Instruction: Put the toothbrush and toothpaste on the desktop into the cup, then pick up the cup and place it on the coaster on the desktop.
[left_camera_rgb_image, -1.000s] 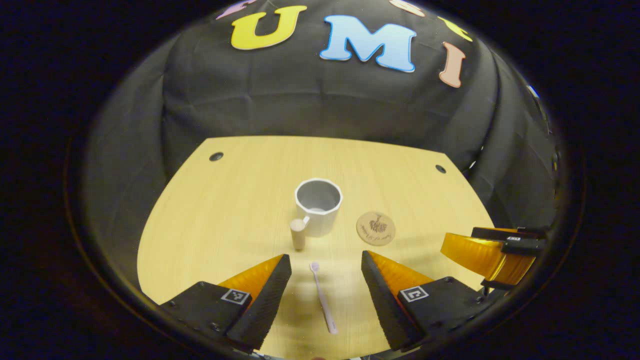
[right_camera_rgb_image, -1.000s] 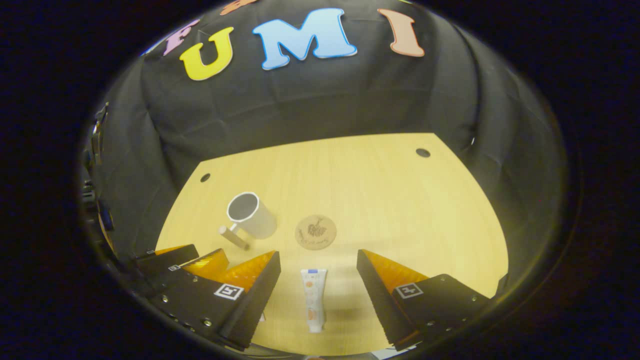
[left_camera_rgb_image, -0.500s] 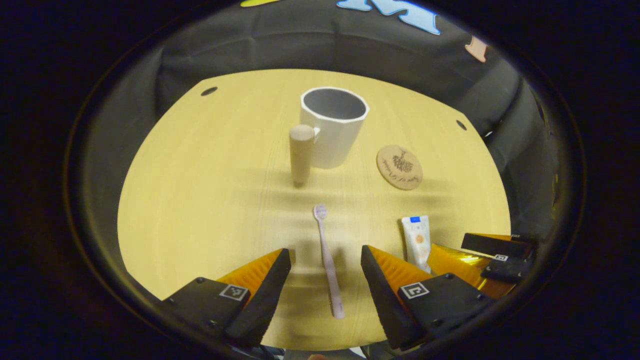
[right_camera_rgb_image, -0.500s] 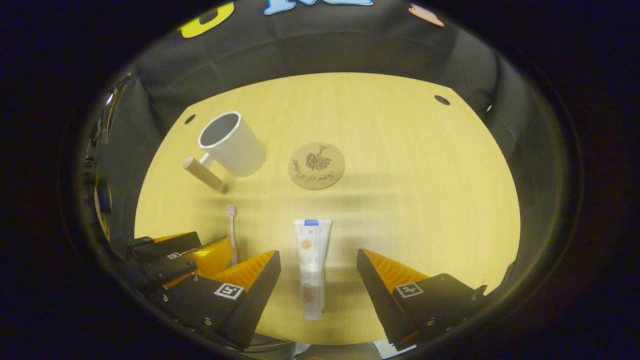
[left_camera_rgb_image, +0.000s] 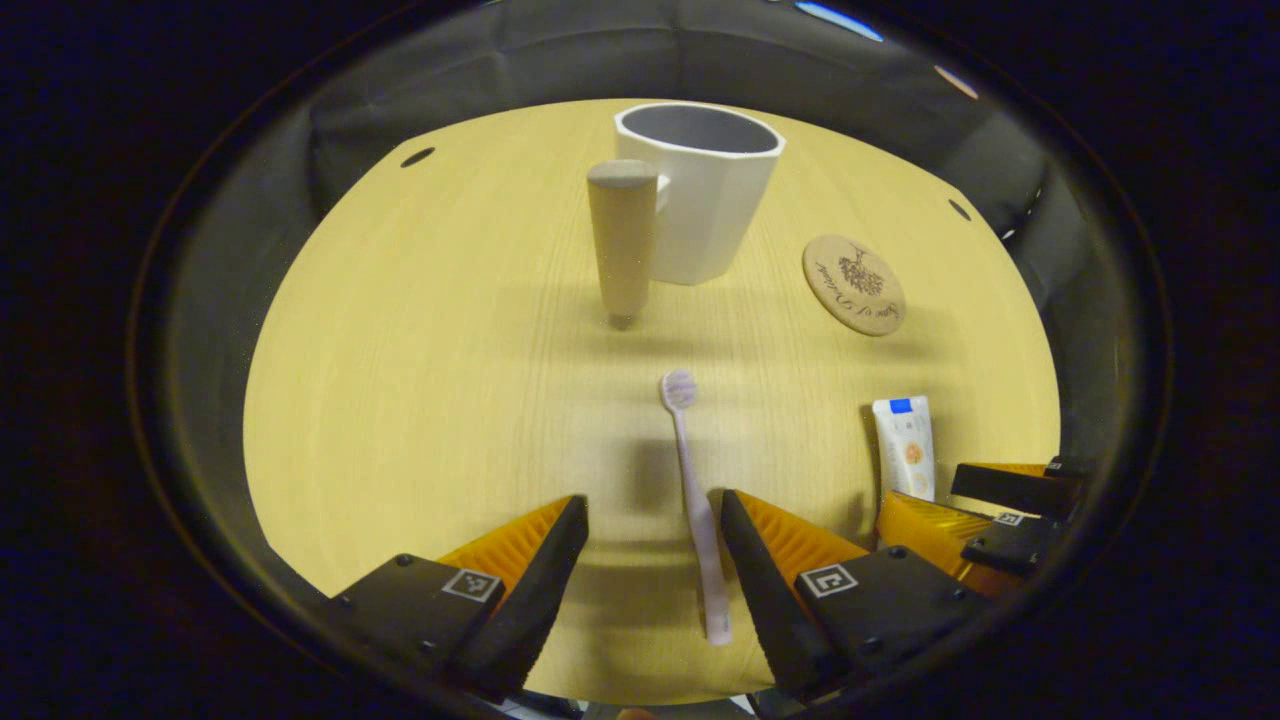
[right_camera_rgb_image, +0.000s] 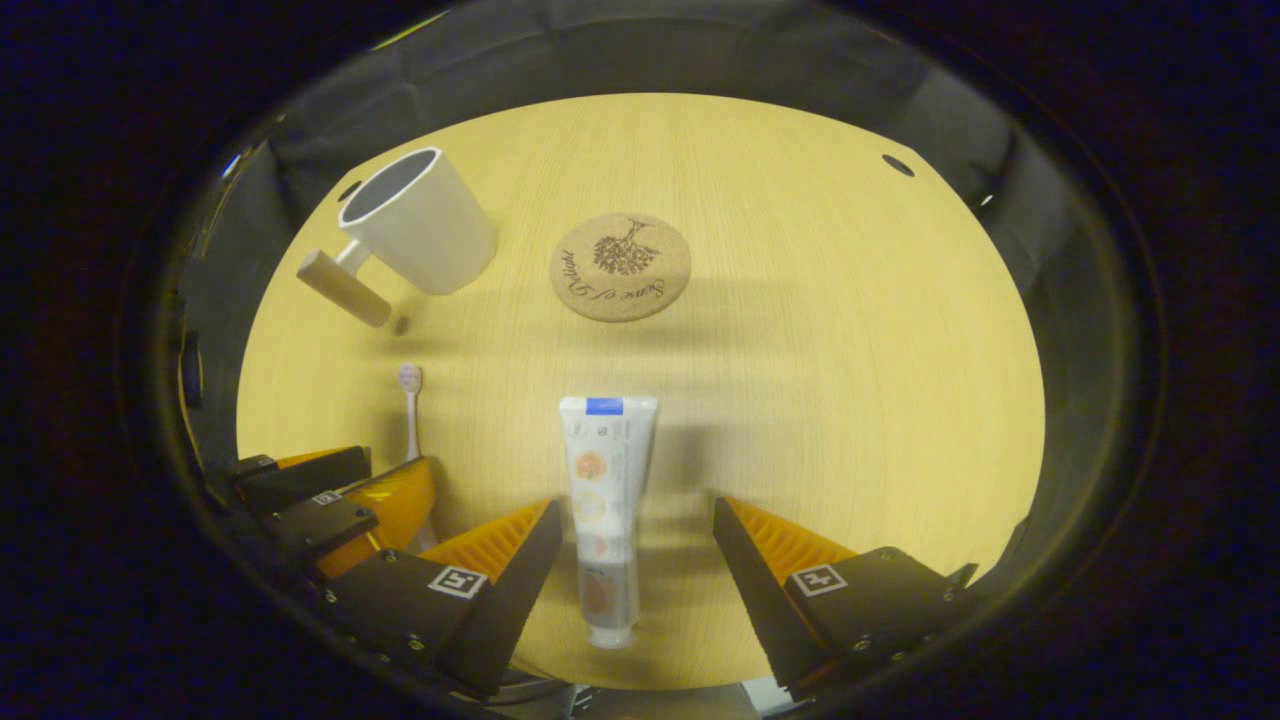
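A pale lilac toothbrush (left_camera_rgb_image: 693, 500) lies flat on the wooden desktop (left_camera_rgb_image: 420, 380), head pointing away, its handle running between the fingers of my open left gripper (left_camera_rgb_image: 652, 515), nearer the right finger. Beyond it stands a white cup (left_camera_rgb_image: 705, 200) with a wooden peg handle (left_camera_rgb_image: 621, 240). A round cork coaster (left_camera_rgb_image: 853, 284) lies to the cup's right. In the right gripper view, the white toothpaste tube (right_camera_rgb_image: 603, 500) lies between the fingers of my open right gripper (right_camera_rgb_image: 635, 520), cap end toward the camera. The cup (right_camera_rgb_image: 420, 218), coaster (right_camera_rgb_image: 620, 266) and toothbrush (right_camera_rgb_image: 410, 400) lie beyond, with the left gripper (right_camera_rgb_image: 330, 500) at lower left.
The desktop (right_camera_rgb_image: 850, 380) has small dark cable holes near its far corners (left_camera_rgb_image: 417, 157) (right_camera_rgb_image: 897, 165). Black cloth walls close in the booth behind the desk. The right gripper (left_camera_rgb_image: 1000, 515) and the toothpaste tube (left_camera_rgb_image: 904, 445) sit at the lower right of the left gripper view.
Both grippers have come down and forward toward the desktop. The toothbrush and the toothpaste now lie farther in between their open fingers, and the cup and coaster look larger and closer.
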